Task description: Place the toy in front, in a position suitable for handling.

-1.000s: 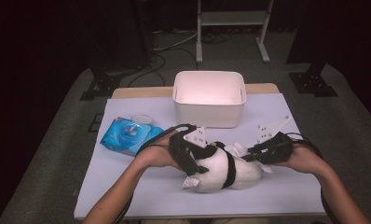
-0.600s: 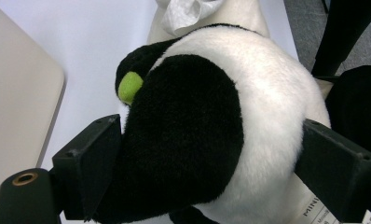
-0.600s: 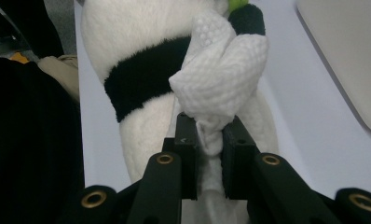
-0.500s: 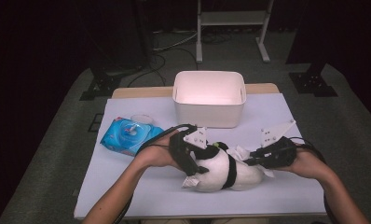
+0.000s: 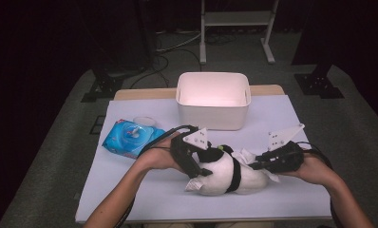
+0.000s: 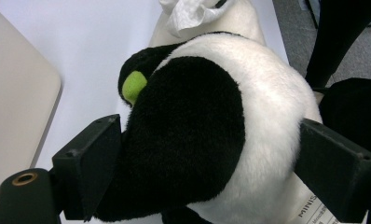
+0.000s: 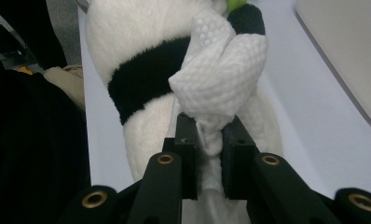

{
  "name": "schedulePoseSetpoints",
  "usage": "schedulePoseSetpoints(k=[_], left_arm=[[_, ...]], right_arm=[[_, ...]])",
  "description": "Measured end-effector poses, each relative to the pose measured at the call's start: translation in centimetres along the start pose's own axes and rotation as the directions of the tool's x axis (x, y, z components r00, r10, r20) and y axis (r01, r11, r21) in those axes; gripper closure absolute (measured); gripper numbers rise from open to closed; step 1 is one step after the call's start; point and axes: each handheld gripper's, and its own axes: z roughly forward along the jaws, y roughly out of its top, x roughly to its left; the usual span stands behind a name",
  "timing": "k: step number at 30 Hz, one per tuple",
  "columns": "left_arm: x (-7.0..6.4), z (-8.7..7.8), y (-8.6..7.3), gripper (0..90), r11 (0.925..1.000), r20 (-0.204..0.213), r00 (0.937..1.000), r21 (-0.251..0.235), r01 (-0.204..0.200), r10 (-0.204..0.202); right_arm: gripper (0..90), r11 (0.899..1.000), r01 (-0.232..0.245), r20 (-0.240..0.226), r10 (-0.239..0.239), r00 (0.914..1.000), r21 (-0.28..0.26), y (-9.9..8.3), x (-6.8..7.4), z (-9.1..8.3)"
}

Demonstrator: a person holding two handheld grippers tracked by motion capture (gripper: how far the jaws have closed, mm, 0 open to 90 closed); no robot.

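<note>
So the plush panda (image 5: pixel 230 173) is lying on its side on the near part of the table (image 5: pixel 130 190), roughly in the middle, a bit nearer than the white tub (image 5: pixel 213 102). It's black and white with a little green bit (image 6: pixel 134 86) at its head end.

Left gripper (image 5: pixel 194 164) has its jaws spread wide around the panda's body, one jaw on each side and both pressed into the fur, so it's clamped on the toy. You can see that really well in the left gripper view, where the plush sits right between the two black jaws (image 6: pixel 211 154). There's a printed tag (image 6: pixel 314 210) poking out low by one of the jaws too.

Right gripper (image 5: pixel 263 164) comes in from the right side and its jaws are pinched nearly together on a white wipe (image 7: pixel 221 79). The wipe is bunched up and resting against the panda, over the black band on its body. In the high view the wipe (image 5: pixel 246 156) shows as a crumpled white patch on the far side of the toy, between the two grippers.

Off to the left on the table there's a blue pack of wipes (image 5: pixel 130 137), well apart from the panda, with a small clear lid-looking thing (image 5: pixel 144 122) just beyond it.
</note>
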Motion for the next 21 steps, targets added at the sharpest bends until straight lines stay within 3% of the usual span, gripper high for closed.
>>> schedulePoseSetpoints(k=[12, 21], left_arm=[[0.0, -1.1, -0.2, 11.6, 0.9971, 0.016, 0.9975, -0.031, 0.069, -0.068], [0.1, -1.8, -1.3, 10.4, 0.9930, -0.015, 0.9931, -0.025, 0.116, -0.116]], right_arm=[[78.3, 1.000, -0.006, -0.012, 0.006, 0.9999, -0.003, 0.0, -0.3, 0.0], [78.2, 1.000, -0.022, -0.005, 0.022, 0.9998, -0.006, -0.3, -0.7, -0.1]])
